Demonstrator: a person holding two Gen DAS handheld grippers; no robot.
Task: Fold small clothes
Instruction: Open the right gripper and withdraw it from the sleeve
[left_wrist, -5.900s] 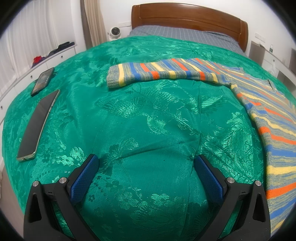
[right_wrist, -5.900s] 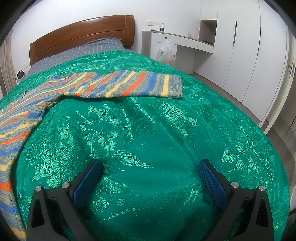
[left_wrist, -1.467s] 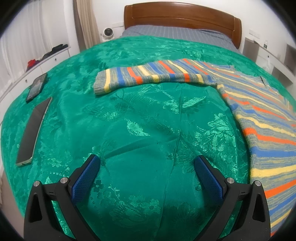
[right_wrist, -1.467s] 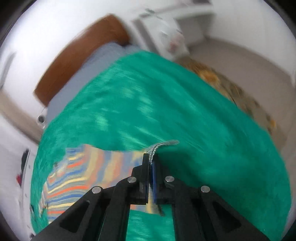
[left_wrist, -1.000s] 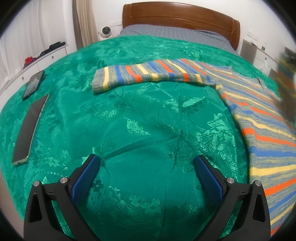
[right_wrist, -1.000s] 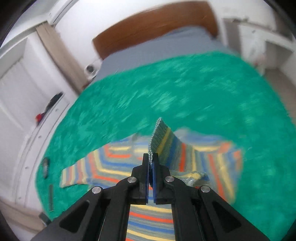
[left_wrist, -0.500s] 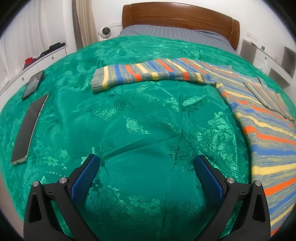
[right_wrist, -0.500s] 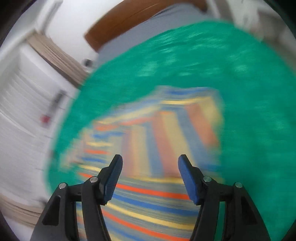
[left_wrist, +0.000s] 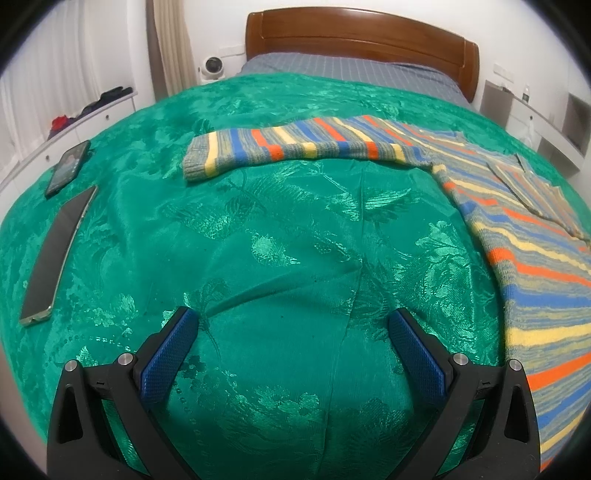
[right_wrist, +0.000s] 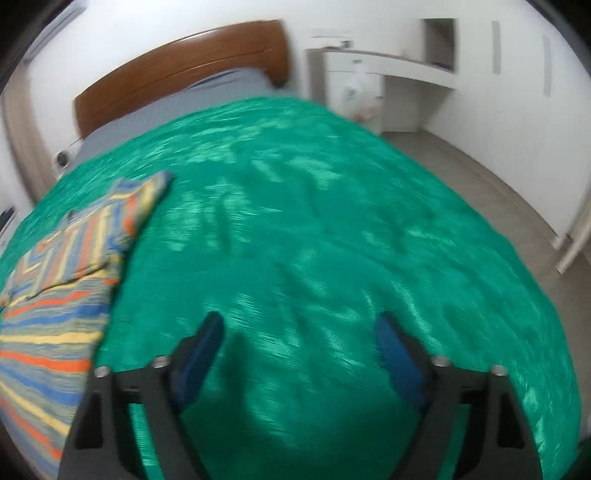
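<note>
A striped knit sweater (left_wrist: 535, 243) in blue, orange, yellow and grey lies flat on the green bedspread (left_wrist: 280, 236). Its left sleeve (left_wrist: 295, 147) stretches out to the left across the bed. Its right sleeve (left_wrist: 532, 188) lies folded over the body. My left gripper (left_wrist: 291, 328) is open and empty, low over the bedspread, short of the left sleeve. In the right wrist view the sweater (right_wrist: 55, 310) is at the left with the folded sleeve (right_wrist: 110, 221) on top. My right gripper (right_wrist: 295, 332) is open and empty over bare bedspread, to the right of the sweater.
Two phones (left_wrist: 55, 247) (left_wrist: 68, 166) lie on the left of the bed. A wooden headboard (left_wrist: 362, 37) and grey sheet are at the far end. A white desk (right_wrist: 388, 74) and cupboards stand to the right, with floor (right_wrist: 498, 192) past the bed edge.
My right gripper carried the right sleeve over the sweater's body, let go of it and opened, then swung right over bare bedspread. The left gripper has hardly moved.
</note>
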